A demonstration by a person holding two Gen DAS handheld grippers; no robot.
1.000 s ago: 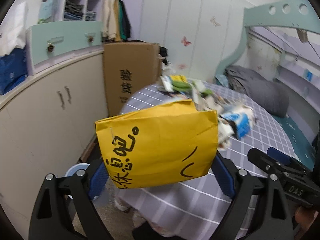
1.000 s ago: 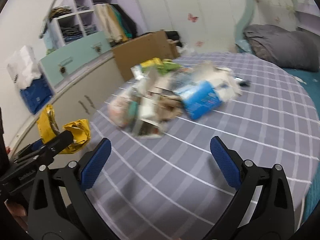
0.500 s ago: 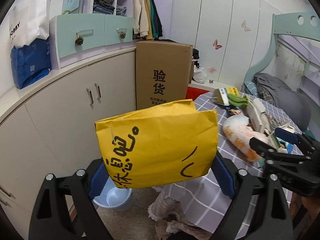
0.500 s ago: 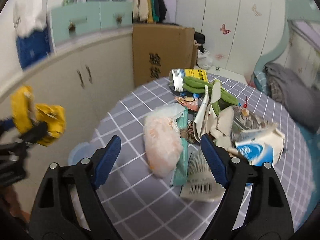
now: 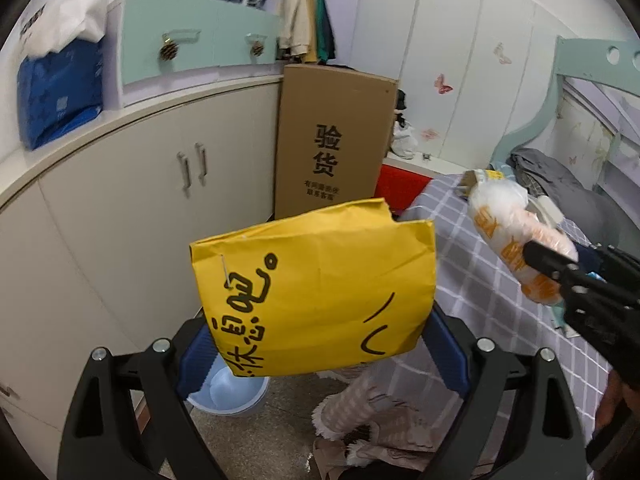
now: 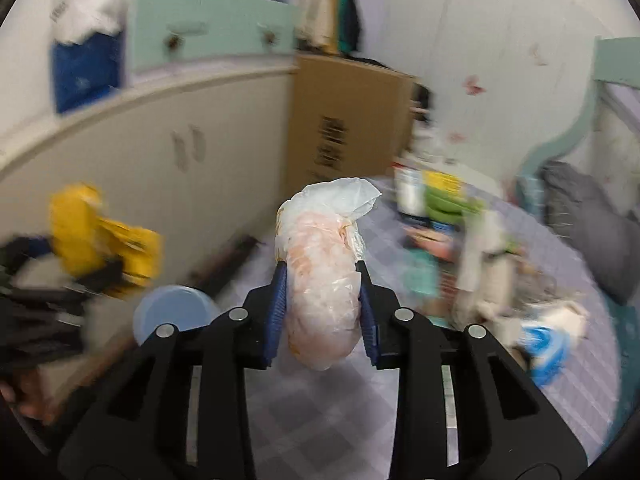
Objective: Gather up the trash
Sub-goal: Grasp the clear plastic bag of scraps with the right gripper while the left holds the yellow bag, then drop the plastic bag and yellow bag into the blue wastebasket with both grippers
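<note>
- Trash bag (image 5: 316, 292), yellow with black handwriting, gripped wide by left gripper (image 5: 320, 344).
- Right gripper (image 6: 322, 312) has just been closing, now pinching plastic bag (image 6: 322, 280).
- Carton (image 5: 332, 140) reads "验货"; checked bedsheet (image 5: 480, 288).

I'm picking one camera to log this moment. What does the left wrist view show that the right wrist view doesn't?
Only the left wrist view shows the yellow paper bag's handwritten face and the box's print sharply.
Only the right wrist view shows the rest of the trash pile on the checked bedspread.
Both show the right hand-held gripper shut on the plastic bag, the left hand-held gripper holding the yellow bag, and the blue bin.
</note>
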